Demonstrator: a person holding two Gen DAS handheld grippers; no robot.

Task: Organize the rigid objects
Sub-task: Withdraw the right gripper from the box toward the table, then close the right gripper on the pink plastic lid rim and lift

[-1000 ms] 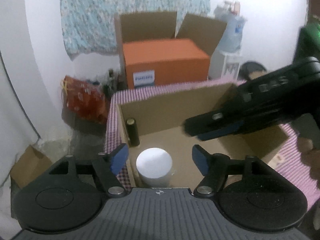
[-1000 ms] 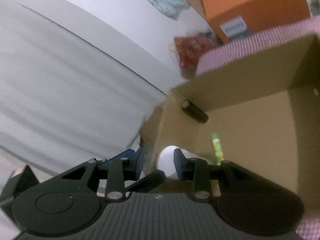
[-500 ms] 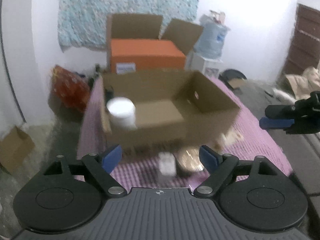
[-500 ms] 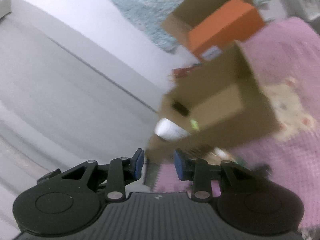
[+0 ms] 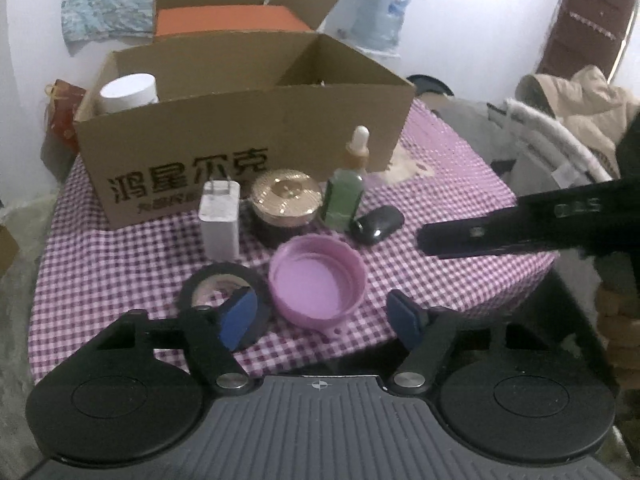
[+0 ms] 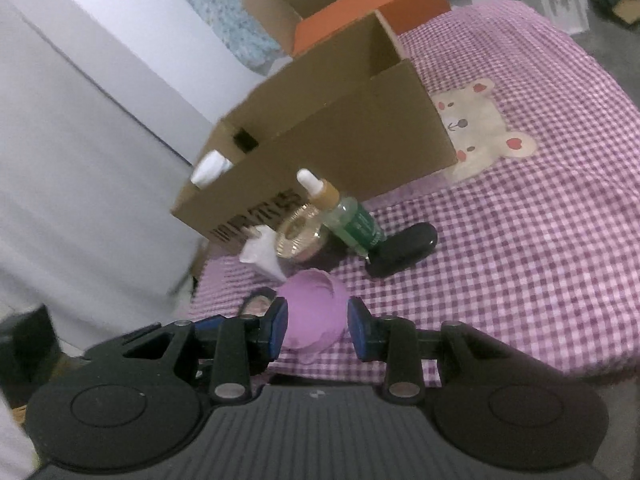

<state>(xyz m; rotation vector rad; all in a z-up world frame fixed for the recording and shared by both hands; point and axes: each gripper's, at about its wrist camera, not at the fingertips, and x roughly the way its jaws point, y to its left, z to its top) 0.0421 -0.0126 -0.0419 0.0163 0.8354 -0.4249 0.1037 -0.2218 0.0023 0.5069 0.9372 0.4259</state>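
Lid first: the pink plastic lid (image 5: 318, 282) lies mouth-up near the front edge of the checked desk (image 5: 460, 168), just beside the black tape roll (image 5: 218, 284), with a white charger (image 5: 220, 220), a gold-capped jar (image 5: 286, 200), a green dropper bottle (image 5: 344, 196) and a dark mouse-like object (image 5: 378, 224) between it and the cardboard box (image 5: 240, 136). The left tongs (image 5: 324, 316) stand spread, having just narrowed, and hold nothing; the lid sits ahead of them, untouched. The right tongs (image 6: 316, 330) are partly spread and empty, the lid framed ahead of their pads. I judge the lid the likely next pick: one pad should go inside the rim and one outside, clear of the tape roll, before lifting it into the box, where a white jar (image 5: 128, 92) already stands at the left end.
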